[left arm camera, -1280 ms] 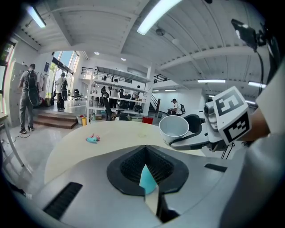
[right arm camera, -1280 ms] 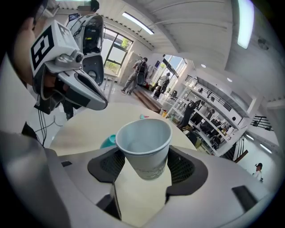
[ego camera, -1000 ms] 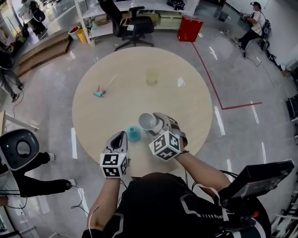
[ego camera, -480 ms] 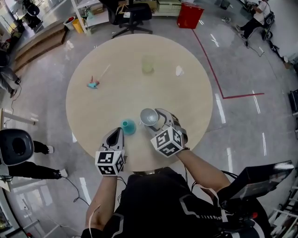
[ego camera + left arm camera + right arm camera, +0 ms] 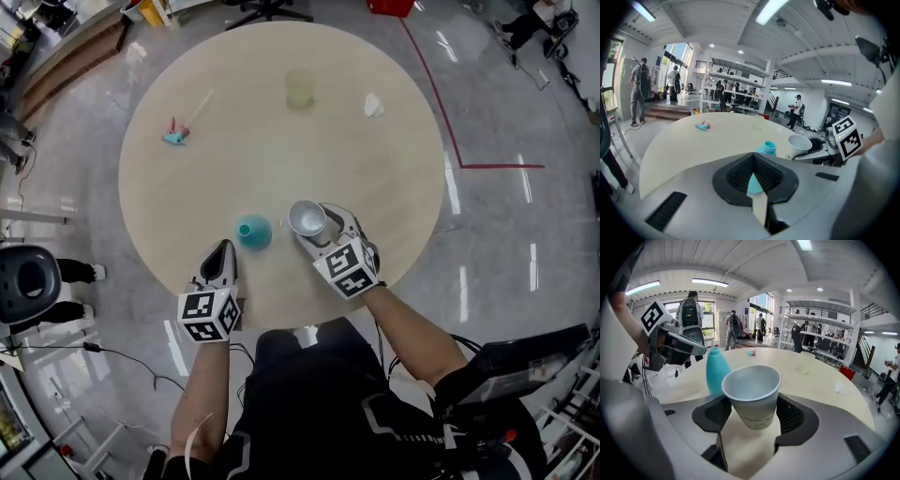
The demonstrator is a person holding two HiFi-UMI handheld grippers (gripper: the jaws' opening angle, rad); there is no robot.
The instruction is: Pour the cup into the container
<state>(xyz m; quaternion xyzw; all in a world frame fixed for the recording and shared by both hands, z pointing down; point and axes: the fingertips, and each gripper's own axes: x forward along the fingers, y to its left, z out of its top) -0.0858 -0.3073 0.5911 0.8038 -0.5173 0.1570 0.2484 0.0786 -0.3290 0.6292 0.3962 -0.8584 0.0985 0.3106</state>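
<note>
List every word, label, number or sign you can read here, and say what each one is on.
Readable words or numbers: none in any view.
Paper cup: faint dark print low on its wall, too blurred to read.
Left marker cube and right marker cube: black-and-white square patterns only, no letters or digits.
Teal bottle: no label shows.

Black top (image 5: 309, 403), grey left gripper (image 5: 223, 249), right gripper (image 5: 317, 228), 2 marker cubes (image 5: 208, 315)

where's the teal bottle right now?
Head view: the teal bottle stands on the round table towards its near edge, just ahead of the left gripper and left of the paper cup held by the right gripper.
</note>
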